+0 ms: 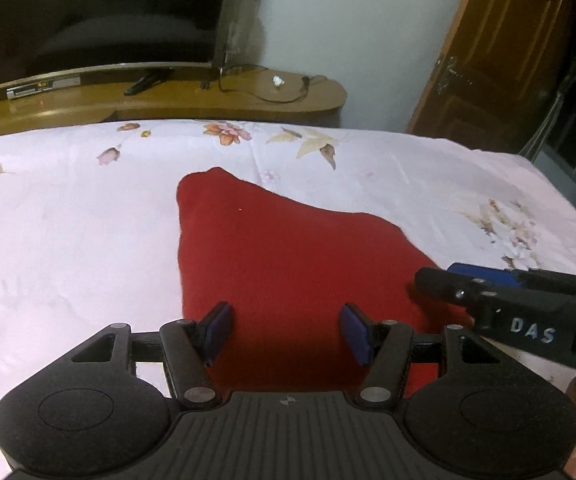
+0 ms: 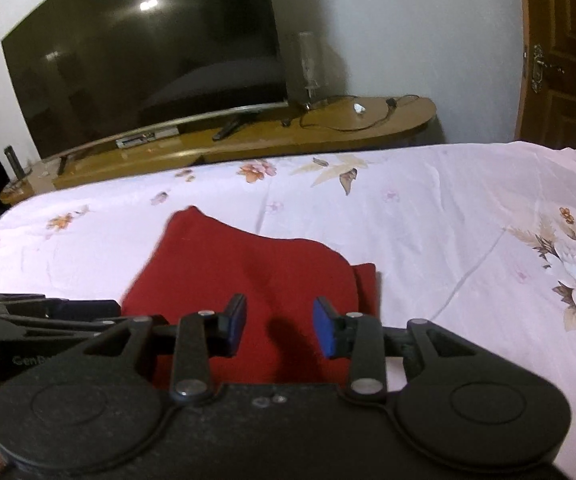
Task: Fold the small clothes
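Both sets of jaws stood spread with nothing pinched between them. The left gripper [image 1: 285,330] hovered over the near part of one red garment [image 1: 288,260], its two blue pads [image 1: 219,330] wide apart. The right gripper [image 2: 279,328] hung over the same cloth, its pads closer together but not touching each other or the fabric.

The red garment [image 2: 255,280] lay flat on the bed, folded into a rough wedge. Its long axis ran from the near edge away toward the far left, where it narrowed to a rounded point aimed at the television. On its right side a second layer peeked out from beneath the top fold.

White letters "DAS" showed on the right gripper's black side, which reached in from the right of the left wrist view [image 1: 528,312]. Faint writing beginning "Gen" showed on the left gripper [image 2: 43,320] in the right wrist view; the rest was unreadable.

One pale floral bedsheet [image 2: 448,220] covered the bed. Beyond it stood one long wooden stand [image 2: 328,132] bearing one dark television [image 2: 147,60], and one wooden door [image 2: 564,52] at the far right.
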Available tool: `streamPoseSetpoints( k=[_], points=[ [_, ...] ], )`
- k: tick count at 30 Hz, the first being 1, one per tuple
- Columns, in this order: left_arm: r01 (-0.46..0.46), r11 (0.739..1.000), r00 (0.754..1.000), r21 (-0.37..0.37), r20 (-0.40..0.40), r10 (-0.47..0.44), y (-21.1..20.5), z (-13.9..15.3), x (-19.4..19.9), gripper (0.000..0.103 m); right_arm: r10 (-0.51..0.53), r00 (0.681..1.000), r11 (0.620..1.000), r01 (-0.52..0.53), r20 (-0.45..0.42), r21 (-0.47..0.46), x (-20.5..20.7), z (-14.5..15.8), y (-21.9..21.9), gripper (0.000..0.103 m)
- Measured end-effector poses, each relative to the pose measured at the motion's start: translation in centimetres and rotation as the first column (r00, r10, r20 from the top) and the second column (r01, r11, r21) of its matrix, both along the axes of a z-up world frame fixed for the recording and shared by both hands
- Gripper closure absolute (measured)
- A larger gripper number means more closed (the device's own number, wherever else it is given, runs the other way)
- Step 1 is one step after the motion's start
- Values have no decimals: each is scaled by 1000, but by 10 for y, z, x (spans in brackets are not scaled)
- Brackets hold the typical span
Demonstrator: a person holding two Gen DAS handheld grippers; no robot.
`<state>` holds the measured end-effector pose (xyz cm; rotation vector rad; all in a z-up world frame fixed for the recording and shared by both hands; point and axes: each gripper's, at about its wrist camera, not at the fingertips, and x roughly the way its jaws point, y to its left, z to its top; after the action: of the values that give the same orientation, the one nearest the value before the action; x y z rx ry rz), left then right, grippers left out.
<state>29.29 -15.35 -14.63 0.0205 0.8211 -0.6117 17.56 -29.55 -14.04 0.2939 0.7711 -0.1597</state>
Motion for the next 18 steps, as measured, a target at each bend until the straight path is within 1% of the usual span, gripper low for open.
streamPoseSetpoints(
  k=[3,5,6,8,11,12,14,15,16,18],
  points=[
    [8,999,1000,36,20,-8,-13,-11,10,44,-22,999,1000,21,-39,-14,10,-20,-7,67],
    [15,999,999,46,38,-17,-18,-18,15,44,-31,995,999,28,-96,-35,18,-41,-11,67],
    [16,999,999,50,50,-19,-19,-20,16,44,-36,995,999,35,-97,-12,19,-48,-15,66],
    [9,999,999,41,42,-11,-18,-18,18,44,-43,995,999,43,-89,3,19,-49,-19,65],
    [-8,1000,999,13,51,8,-8,-3,12,44,-20,996,1000,19,-86,-16,18,-40,-16,62],
    [-14,1000,998,17,64,13,-3,1,10,44,-18,997,1000,17,-74,-14,14,-34,-15,59],
    [-22,999,997,33,76,20,7,5,4,43,-23,999,1000,23,-48,-2,6,-25,-16,27],
    [-28,999,997,33,71,25,13,5,2,43,-27,999,1000,27,-38,3,0,-22,-16,24],
    [-35,999,997,29,64,33,20,5,0,43,-27,999,1000,27,-35,5,-3,-19,-16,25],
    [-52,998,998,27,43,51,32,1,-3,43,-23,999,1000,24,-44,20,-9,-19,-18,25]
  ],
)
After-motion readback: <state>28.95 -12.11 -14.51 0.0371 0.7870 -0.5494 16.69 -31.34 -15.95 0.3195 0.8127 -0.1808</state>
